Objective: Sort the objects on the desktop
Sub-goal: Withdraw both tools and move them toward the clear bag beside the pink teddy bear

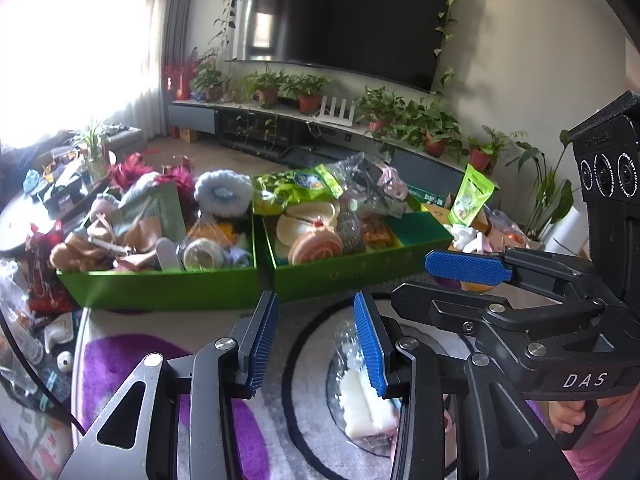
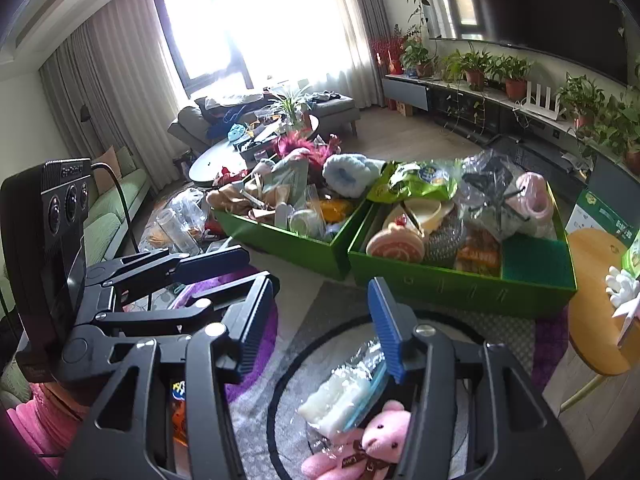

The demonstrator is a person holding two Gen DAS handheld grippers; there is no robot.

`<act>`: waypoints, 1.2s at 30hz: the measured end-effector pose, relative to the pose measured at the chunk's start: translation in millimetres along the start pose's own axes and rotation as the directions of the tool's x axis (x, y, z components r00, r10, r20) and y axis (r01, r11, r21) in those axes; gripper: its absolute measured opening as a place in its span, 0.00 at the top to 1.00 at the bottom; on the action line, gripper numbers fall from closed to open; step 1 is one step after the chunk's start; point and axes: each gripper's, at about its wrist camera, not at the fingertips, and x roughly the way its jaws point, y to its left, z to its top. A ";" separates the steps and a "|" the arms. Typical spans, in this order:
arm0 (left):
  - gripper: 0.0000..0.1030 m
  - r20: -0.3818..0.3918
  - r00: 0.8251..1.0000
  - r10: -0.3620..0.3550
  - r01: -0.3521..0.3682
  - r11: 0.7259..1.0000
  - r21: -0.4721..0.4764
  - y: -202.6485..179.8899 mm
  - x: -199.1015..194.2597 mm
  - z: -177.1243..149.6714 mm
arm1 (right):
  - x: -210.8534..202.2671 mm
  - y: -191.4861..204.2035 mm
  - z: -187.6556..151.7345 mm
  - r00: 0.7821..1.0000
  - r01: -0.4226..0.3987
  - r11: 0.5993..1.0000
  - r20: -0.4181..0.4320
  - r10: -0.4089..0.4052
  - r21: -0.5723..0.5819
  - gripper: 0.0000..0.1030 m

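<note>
Pink bear point(image 2: 380, 440) shows only past the right tool point(image 2: 326, 326); both tools, left point(image 1: 316, 334), gape empty.

A wall television point(image 1: 352, 20) hangs above potted plants point(image 1: 308, 92); sofa point(image 2: 116, 204) nearby.

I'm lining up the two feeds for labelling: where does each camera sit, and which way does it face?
Left wrist: on the left hand-held gripper, open, facing the green boxes, TV wall behind; right hand-held gripper and fingers at right.
Right wrist: on the right hand-held gripper, open, facing the boxes, window behind; left hand-held gripper and a pink sleeve at left.
Shared: the boxes, a white bagged packet on the rug.
</note>
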 end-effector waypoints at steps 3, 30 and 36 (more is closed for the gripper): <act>0.61 -0.019 1.000 -0.016 0.016 1.000 -0.003 -4.1 3.2 -9.6 | -0.4 -4.1 -9.9 1.000 -0.001 1.000 -0.010 0.001 0.001 0.42; 0.47 -0.086 0.991 0.102 -0.111 0.987 -0.113 21.2 2.8 -73.0 | 56.0 -6.9 -92.8 0.964 -0.080 0.990 -0.243 0.107 0.119 0.39; 0.47 -0.075 0.991 0.107 -0.118 0.981 -0.154 35.7 -4.3 -72.6 | 61.6 5.1 -100.7 0.949 -0.119 0.984 -0.276 0.152 0.134 0.36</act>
